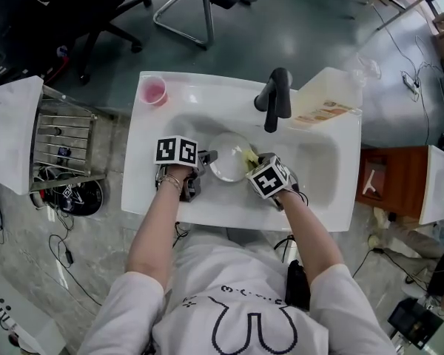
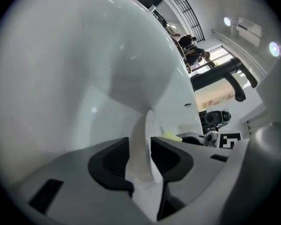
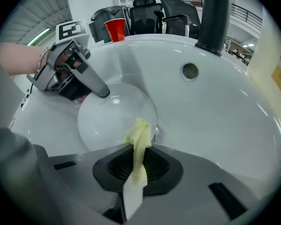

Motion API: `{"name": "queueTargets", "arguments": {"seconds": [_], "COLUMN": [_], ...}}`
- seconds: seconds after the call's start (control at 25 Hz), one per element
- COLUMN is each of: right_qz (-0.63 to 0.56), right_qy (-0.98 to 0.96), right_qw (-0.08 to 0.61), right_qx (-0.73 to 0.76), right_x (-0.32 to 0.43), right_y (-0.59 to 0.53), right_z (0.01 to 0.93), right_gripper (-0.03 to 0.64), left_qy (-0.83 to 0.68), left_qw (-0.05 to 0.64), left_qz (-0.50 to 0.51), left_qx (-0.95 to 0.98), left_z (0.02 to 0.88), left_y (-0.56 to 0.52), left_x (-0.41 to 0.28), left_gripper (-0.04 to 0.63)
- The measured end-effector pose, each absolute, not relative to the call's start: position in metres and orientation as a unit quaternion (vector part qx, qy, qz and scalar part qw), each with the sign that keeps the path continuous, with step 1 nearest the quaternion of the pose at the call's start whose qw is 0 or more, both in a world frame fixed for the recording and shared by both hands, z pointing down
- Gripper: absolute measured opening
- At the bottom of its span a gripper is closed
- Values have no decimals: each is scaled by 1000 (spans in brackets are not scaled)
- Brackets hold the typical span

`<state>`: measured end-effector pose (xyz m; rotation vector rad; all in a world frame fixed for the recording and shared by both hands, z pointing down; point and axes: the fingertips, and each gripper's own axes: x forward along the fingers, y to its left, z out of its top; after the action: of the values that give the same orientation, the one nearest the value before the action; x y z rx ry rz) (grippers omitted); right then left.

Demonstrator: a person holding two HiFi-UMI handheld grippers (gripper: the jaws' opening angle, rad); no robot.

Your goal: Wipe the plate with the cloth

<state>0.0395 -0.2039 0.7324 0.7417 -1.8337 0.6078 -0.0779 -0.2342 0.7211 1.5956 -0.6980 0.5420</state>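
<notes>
Plate and cloth together down in the sink

The left gripper (image 2: 141, 156) has its jaws closed on the rim of the white plate (image 3: 107, 121), which sits low in the sink basin (image 1: 318, 165); the right gripper (image 3: 138, 165) pinches a yellow cloth (image 3: 139, 137) tight, its free end touching the plate's near edge

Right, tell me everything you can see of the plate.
The plate is white, round and glossy, ceramic by its look, with a shallow well and a clean-looking face. It sits low in the white sink, in front of the black tap. The left gripper is clamped on its left rim, one pad on each face. The yellow cloth, pinched in the right gripper, rests against its opposite edge. Whether it lies flat or slightly tilted is unclear.
</notes>
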Motion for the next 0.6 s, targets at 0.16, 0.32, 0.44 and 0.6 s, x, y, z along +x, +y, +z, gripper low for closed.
{"name": "queueTargets", "arguments": {"seconds": [0.16,0.32,0.44,0.6], "right_qz": [247,247,253,246], "right_qy": [-762,-761,-761,-773], "right_qw": [512,513,509,485], "right_qx": [309,310,313,327], "right_x": [40,39,40,39], "right_y": [-204,-204,-203,-207], "right_z": [732,729,722,696], "right_gripper": [48,48,48,48], "left_qy": [-292,-295,-300,-307], "left_qw": [623,631,621,611], "left_qz": [204,188,192,181], "left_qx": [697,693,698,707], "left_z": [711,703,694,677], "left_y": [-236,-237,-236,-237], "left_x": [-70,-69,-73,-83], "left_gripper": [32,20,18,18]}}
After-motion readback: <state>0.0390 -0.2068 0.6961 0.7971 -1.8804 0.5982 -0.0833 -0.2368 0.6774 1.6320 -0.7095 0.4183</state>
